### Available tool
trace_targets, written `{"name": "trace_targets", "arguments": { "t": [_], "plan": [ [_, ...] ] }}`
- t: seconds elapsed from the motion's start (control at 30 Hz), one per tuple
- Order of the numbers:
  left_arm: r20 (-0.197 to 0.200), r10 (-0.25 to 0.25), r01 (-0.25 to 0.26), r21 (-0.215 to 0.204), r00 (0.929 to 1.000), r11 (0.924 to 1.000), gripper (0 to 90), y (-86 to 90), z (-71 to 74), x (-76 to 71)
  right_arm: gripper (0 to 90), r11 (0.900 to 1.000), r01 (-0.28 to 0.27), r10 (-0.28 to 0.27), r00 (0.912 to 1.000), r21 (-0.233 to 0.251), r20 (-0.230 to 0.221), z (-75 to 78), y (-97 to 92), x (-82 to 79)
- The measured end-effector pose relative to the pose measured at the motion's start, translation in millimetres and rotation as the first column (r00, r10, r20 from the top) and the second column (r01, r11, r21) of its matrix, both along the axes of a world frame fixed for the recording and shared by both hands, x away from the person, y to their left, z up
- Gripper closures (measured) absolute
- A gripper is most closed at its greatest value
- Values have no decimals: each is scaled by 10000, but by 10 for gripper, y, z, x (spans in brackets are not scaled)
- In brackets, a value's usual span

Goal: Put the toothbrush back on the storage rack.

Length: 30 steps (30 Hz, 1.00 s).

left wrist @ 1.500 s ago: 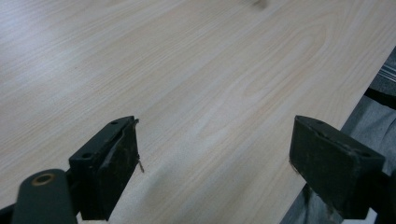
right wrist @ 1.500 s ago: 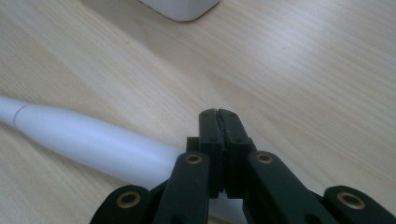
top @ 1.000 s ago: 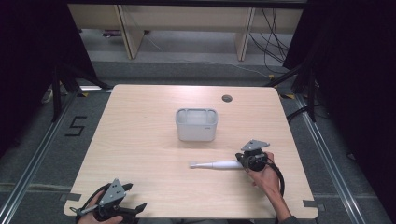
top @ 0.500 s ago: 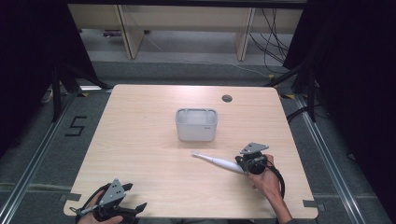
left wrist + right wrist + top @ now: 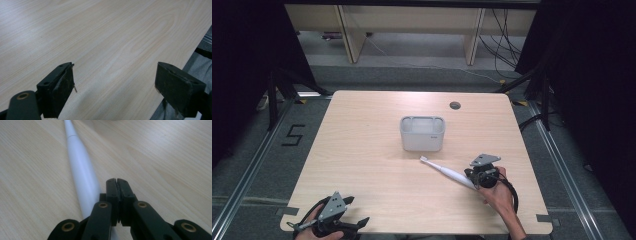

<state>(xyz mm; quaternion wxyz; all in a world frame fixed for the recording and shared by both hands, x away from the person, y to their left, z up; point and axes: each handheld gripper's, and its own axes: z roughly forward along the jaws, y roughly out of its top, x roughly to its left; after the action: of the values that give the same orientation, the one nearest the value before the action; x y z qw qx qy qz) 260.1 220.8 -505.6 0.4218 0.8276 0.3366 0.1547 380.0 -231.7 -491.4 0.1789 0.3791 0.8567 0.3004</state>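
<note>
A lab recording bay — black curtains (image 5: 592, 75), floor rails (image 5: 247, 175), loose cables (image 5: 502, 30) behind the table (image 5: 362, 150)

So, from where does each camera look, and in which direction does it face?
High view: above the person's side, looking forward and down on the table; both hands and tongs enter at the bottom.
Left gripper view: rides the left tongs, facing bare wood between open jaws.
Right gripper view: rides the right tongs, jaws shut, beside the white toothbrush.
Shared: high and right gripper views both show the toothbrush.
</note>
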Motion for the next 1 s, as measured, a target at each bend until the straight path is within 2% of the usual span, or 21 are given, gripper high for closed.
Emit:
{"name": "trace_targets", "arguments": {
  "t": [0.03, 0.07, 0.2, 0.27, 0.3, 0.4, 0.43, 0.47, 0.5, 0.53, 0.57, 0.6, 0.63, 0.67, 0.7, 0.8, 0.83, 0.9, 0.93, 0.97, 1.0],
  "plan": [
    [-23, 19, -19, -11, 10000, 10000, 149, -3, 0, -1, 878, 9998, -185, 186, 9996, -47, 201, 0, -13, 19],
    [-13, -6, 6, 22, 10000, 10000, 149, 0, -1, 2, 870, 10000, -80, 80, 10000, -40, 28, 13, -13, 10],
    [-90, 26, -26, -12, 10000, 10000, 149, -5, -6, 2, 801, 9999, -158, 158, 9998, -46, -135, 115, -31, 19],
    [-121, -20, 21, 27, 9999, 10000, 150, -3, -5, 5, 754, 9999, -120, 122, 9997, 98, -205, 218, -34, 5],
    [-136, -4, 5, 30, 9999, 10000, 149, -4, -2, 5, 719, 9998, -176, 181, 9988, 119, -456, 282, -18, -4],
    [-153, -11, 12, 30, 9999, 10000, 150, -3, -3, 5, 695, 9998, -171, 173, 9983, 37, -553, 331, -6, -12],
    [-163, -29, 30, 62, 9999, 10000, 150, -1, -3, 7, 676, 9992, -398, 399, 9974, 32, -593, 344, 5, 1],
    [-143, -88, 92, 273, 9999, 9996, 149, 11, 4, 15, 663, 9984, -546, 539, 9970, -120, -561, 349, 16, 8],
    [-60, -140, 142, 361, 9999, 9992, 149, 16, 6, 22, 650, 9959, -847, 839, 9962, -307, -253, 352, 16, 31],
    [-83, -101, 104, 290, 9999, 9995, 150, 12, 5, 19, 635, 9947, -960, 945, 9947, -367, -407, 362, 26, 35],
    [-135, -63, 66, 225, 9999, 9997, 149, 8, 2, 14, 623, 9944, -963, 928, 9928, -441, -762, 375, 47, 27],
    [-103, -82, 86, 400, 9999, 9992, 149, 18, 6, 17, 611, 9945, -923, 882, 9930, -501, -787, 383, 69, 27],
    [-214, -22, 28, 286, 9998, 9996, 149, 11, 5, 10, 603, 9939, -952, 913, 9934, -549, -692, 380, 94, 32],
    [-188, -54, 63, 450, 9998, 9990, 149, 22, 9, 15, 596, 9892, -1210, 1145, 9903, -832, -789, 398, 115, 47],
    [-101, -36, 39, 332, 9999, 9994, 150, 18, 2, 17, 584, 9840, -1383, 1292, 9880, -1125, -851, 409, 155, 75],
    [-98, -51, 54, 254, 9999, 9997, 150, 17, 3, 15, 566, 9804, -1511, 1381, 9847, -1263, -1063, 410, 212, 92],
    [-115, -67, 69, 224, 9999, 9997, 150, 20, 5, 18, 546, 9747, -1710, 1537, 9803, -1439, -1237, 404, 263, 128],
    [-123, -81, 84, 218, 9999, 9997, 149, 21, 5, 19, 528, 9720, -1766, 1574, 9791, -1548, -1288, 400, 290, 148],
    [-93, -80, 83, 257, 9999, 9996, 149, 17, 3, 16, 499, 9668, -1835, 1558, 9749, -1777, -1591, 394, 352, 173],
    [-93, -80, 83, 257, 9999, 9996, 150, 17, 3, 16, 499, 9668, -1835, 1558, 9749, -1777, -1591, 394, 352, 173],
    [-31, -161, 162, 454, 9999, 9988, 150, 28, 9, 25, 487, 9611, -1973, 1668, 9724, -1935, -1634, 390, 376, 195]
  ]
}}
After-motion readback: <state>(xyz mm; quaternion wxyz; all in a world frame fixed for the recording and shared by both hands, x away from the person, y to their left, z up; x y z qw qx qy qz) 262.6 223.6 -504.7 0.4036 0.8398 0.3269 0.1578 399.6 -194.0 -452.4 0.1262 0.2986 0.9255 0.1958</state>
